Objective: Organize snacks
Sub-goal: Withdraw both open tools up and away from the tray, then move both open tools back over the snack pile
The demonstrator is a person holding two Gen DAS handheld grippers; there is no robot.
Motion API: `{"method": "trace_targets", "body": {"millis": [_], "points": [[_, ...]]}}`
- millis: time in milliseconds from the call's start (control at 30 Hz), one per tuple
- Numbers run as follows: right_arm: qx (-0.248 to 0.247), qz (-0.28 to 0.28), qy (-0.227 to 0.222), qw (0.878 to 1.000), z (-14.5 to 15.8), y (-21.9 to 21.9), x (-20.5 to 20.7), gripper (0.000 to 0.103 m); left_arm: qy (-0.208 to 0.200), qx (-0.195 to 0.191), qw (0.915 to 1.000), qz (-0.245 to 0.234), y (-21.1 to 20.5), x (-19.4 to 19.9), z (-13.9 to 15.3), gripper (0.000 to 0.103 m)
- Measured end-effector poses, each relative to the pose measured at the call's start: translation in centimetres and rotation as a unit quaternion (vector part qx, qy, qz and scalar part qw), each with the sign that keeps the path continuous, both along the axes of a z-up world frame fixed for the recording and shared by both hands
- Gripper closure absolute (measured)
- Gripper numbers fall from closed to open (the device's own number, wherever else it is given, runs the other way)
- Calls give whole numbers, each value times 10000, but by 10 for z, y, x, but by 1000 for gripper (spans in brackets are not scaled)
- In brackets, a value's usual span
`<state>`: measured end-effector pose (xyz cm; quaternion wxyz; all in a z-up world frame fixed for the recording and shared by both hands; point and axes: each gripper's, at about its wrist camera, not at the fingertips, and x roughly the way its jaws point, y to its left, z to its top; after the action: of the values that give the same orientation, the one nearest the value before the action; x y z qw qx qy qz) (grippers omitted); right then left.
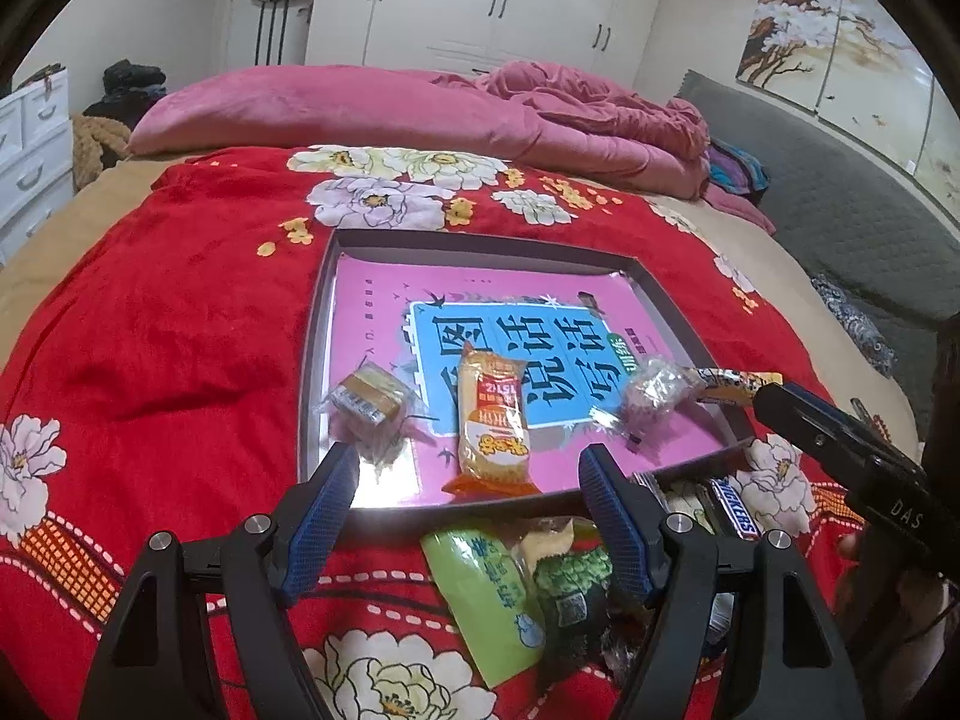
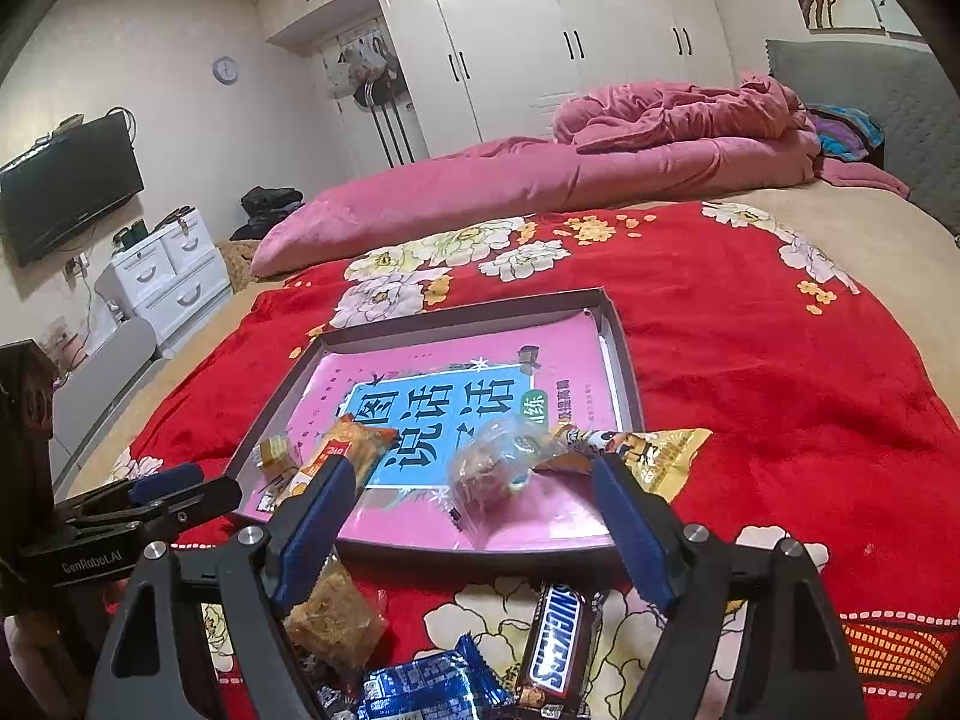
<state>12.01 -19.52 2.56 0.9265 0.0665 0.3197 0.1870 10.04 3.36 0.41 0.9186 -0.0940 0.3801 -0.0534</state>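
Red flowered bedding [image 1: 180, 330] lies under my tongs. My left tongs [image 1: 468, 480] gape empty above the tray's [image 1: 312, 360] near rim, the orange snack [image 1: 492, 420] just ahead. My right tongs [image 2: 474, 486] stand wide apart, gripping nothing, the clear-wrapped snack [image 2: 492, 468] lying between them.

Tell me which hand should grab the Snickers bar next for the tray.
Right, probably. The Snickers bar lies just below the open right gripper, between its fingers. From the left gripper it sits off to the side.
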Motion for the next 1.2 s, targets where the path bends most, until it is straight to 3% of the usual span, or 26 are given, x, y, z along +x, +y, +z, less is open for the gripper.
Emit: {"method": "trace_targets", "body": {"millis": [533,1200], "points": [[-87,141,18,9999,2,7,-21,19,95,121,9998,-155,-12,-18,1,26],[-179,176,150,9996,0,5,-39,18,511,212,9978,-368,-25,-39,-9,26]]}}
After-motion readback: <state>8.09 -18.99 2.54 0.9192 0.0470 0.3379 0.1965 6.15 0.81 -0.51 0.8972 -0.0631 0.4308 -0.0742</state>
